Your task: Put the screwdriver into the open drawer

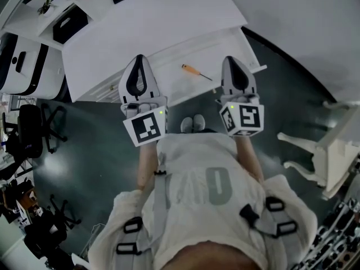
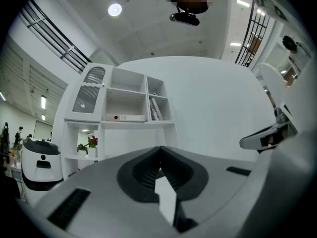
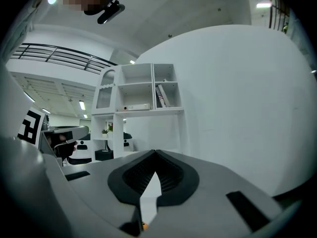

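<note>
Left tongs (image 1: 139, 61) and right tongs (image 1: 233, 62), both closed empty, flank the screwdriver (image 1: 196, 72) in the white drawer (image 1: 188, 90) above dark floor (image 1: 84, 162).

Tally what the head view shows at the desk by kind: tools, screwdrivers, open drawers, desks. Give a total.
Tools: 2 (left tool, right tool)
Screwdrivers: 1 (screwdriver)
Open drawers: 1 (drawer)
Desks: 1 (desk)
Total: 5
</note>
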A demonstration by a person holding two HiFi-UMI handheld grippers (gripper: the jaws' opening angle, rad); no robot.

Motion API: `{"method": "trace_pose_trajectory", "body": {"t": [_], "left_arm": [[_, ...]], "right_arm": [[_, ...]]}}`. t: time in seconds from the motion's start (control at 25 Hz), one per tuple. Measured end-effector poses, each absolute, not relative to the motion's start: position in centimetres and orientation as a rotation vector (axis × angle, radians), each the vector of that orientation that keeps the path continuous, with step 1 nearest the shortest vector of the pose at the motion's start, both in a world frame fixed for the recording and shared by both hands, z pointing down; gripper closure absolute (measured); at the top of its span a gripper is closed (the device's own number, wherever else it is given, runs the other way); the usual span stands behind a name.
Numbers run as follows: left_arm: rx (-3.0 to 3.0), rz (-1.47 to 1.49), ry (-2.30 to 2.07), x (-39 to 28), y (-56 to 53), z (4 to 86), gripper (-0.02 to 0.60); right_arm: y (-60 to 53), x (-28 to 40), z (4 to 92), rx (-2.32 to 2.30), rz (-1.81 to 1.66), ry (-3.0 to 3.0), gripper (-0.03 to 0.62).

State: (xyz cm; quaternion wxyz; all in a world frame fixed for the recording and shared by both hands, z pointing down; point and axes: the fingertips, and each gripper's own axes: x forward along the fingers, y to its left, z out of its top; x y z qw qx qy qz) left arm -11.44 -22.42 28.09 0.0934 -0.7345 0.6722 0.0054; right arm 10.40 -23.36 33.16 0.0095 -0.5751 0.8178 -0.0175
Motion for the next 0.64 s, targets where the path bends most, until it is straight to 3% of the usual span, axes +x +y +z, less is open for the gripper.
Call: {"method": "trace_pose_trajectory", "body": {"t": [0.64], "left_arm": [[-2.216, -0.001, 1.985, -9.5, -22.6, 29.1, 0.575]], "right_arm": [[-22.9, 11.4, 34.0, -1.812, -0.061, 2.572, 0.588]]}}
